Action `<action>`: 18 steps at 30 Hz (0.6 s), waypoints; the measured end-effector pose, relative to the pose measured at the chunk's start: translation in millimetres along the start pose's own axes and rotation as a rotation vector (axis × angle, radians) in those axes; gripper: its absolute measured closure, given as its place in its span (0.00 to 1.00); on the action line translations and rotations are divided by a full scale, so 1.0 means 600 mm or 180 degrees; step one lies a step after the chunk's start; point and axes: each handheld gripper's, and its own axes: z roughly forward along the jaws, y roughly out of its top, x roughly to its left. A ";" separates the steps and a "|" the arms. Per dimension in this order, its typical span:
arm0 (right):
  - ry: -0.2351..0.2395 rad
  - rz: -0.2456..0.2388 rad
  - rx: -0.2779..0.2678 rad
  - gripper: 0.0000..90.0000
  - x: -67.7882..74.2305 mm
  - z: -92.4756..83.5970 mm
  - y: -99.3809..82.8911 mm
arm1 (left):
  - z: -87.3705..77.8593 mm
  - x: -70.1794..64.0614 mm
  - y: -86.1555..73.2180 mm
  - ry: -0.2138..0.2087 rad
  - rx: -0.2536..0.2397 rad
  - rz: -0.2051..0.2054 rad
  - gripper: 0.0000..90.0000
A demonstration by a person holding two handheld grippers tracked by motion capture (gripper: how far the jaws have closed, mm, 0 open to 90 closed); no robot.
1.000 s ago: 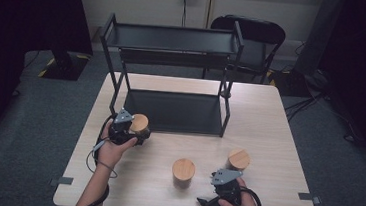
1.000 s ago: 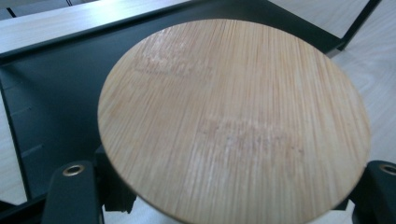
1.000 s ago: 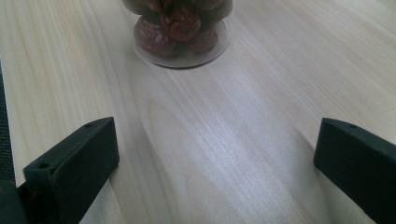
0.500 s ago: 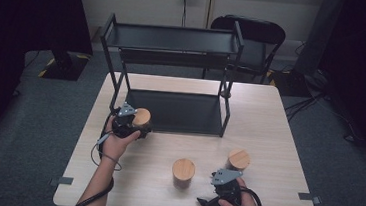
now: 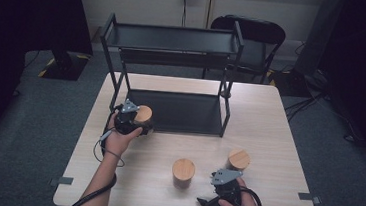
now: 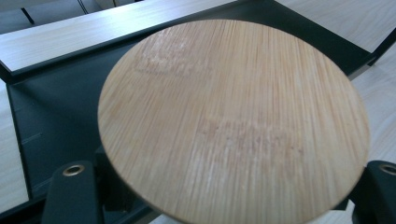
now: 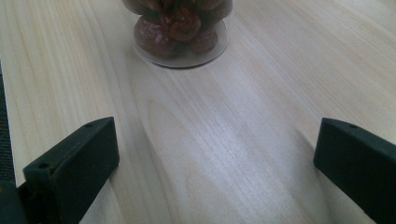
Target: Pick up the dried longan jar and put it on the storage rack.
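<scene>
- The left gripper was clamped on a clear jar with a round bamboo lid, held at the front left corner of the black 2-tier rack, just over the edge of its lower shelf.
- In the left gripper view the bamboo lid sat above both jaws, with the dark shelf right behind it.
- The jar looked like a rigid, smooth-walled container, probably glass or hard plastic, so I judged it slippery and breakable if dropped; with contents inside it likely had some weight.
- The lid may only rest in place, so the wall below the lid seemed the safer place to hold, as the jaws already did.
- The right gripper rested on the table near the front edge with its jaws spread wide and nothing between them.
- A jar of dark red-brown fruit stood ahead of those jaws; 2 lidded jars waited on the tabletop.
- Compared with 1 second earlier, the left hand and its jar had edged forward toward the rack, from near the table's left edge to the shelf corner.
- The right gripper and the 2 standing jars had not shifted.
</scene>
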 end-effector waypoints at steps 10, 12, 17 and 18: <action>0.0000 0.0000 0.0000 0.00 0.000 0.000 0.000 | 0.002 0.000 0.004 -0.0011 -0.0019 0.0020 0.29; 0.0000 0.0000 0.0000 0.00 0.000 0.000 0.000 | 0.002 0.001 0.005 -0.0016 -0.0013 0.0025 0.29; 0.0000 0.0000 0.0000 0.00 0.000 0.000 0.000 | 0.001 0.003 0.007 -0.0005 -0.0007 0.0009 0.29; 0.0000 0.0000 0.0000 0.00 0.000 0.000 0.000 | 0.001 0.004 0.007 -0.0002 -0.0003 0.0008 0.29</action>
